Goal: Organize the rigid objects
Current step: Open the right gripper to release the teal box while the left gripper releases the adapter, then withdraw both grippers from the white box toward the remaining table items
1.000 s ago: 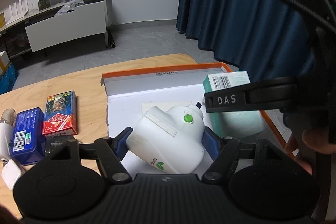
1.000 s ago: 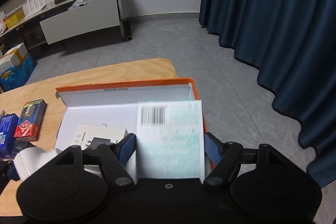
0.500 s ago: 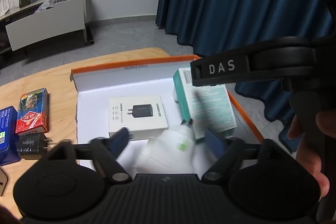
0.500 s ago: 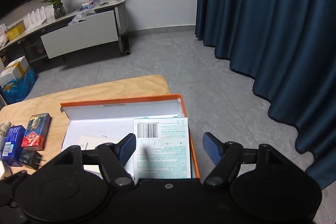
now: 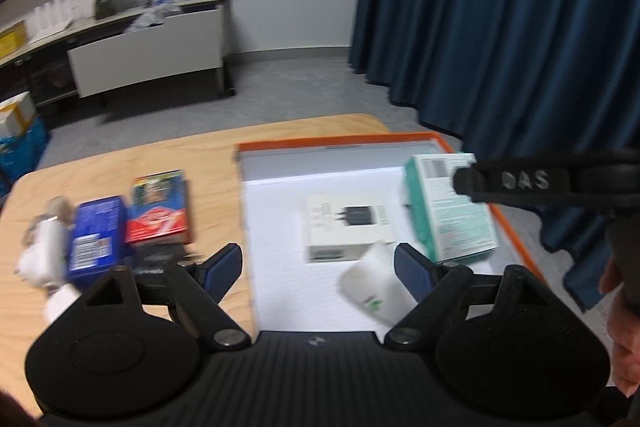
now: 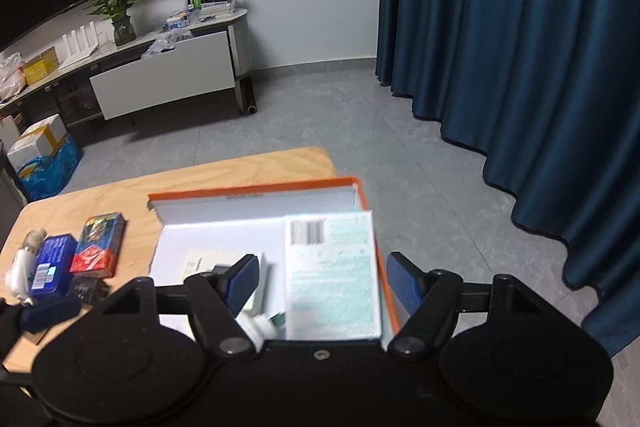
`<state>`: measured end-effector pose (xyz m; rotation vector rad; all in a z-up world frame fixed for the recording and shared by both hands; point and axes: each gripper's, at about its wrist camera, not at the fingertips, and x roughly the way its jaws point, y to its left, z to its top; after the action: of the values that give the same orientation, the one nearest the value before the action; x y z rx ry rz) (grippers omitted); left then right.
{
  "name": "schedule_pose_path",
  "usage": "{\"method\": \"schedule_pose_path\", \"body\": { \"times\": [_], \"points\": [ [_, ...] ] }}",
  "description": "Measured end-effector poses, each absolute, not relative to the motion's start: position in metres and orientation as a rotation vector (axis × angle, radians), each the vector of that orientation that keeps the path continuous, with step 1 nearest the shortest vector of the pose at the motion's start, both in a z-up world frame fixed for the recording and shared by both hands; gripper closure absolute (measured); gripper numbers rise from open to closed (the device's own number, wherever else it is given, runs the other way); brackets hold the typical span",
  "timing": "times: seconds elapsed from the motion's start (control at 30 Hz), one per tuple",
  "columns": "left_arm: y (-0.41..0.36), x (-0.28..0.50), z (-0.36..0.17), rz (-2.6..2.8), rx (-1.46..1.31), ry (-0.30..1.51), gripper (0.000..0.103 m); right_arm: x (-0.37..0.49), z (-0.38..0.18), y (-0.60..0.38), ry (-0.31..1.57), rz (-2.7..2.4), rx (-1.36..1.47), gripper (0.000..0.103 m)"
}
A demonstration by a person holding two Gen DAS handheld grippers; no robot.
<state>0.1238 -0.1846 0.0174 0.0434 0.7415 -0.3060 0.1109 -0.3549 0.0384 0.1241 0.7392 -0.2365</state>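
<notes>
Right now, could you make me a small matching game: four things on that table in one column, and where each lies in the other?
Things:
1. teal box
2. charger box
3. red box
4. white device

Places:
A. on the bare wooden table
B. along the orange tray's right wall
C. middle of the tray
D. near end of the tray, between the open left gripper's fingers

Pairs: 1-B, 2-C, 3-A, 4-D

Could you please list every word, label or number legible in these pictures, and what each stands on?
"DAS": on the black bar of the right gripper, blurred.
Barcode, digits unreadable: green-and-white box.
Small print, unreadable: orange box inner wall.
Print, unreadable: charger box, blue box, red box.
</notes>
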Motion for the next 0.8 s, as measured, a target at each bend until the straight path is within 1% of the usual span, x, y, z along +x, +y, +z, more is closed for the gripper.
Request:
{"method": "schedule_pose_path", "body": {
  "times": [0.43, 0.8],
  "points": [
    [-0.120, 0.102, 0.029, -0.163, 0.002, 0.730, 0.017, 0.096, 0.031, -0.294, 0.772, -0.138, 0.108, 0.019],
    [-0.069, 0.094, 0.024, -0.064, -0.028, 0.734, 0.018, 0.100, 0.026, -0.237, 0.793, -0.044, 0.065, 0.019]
  ]
}}
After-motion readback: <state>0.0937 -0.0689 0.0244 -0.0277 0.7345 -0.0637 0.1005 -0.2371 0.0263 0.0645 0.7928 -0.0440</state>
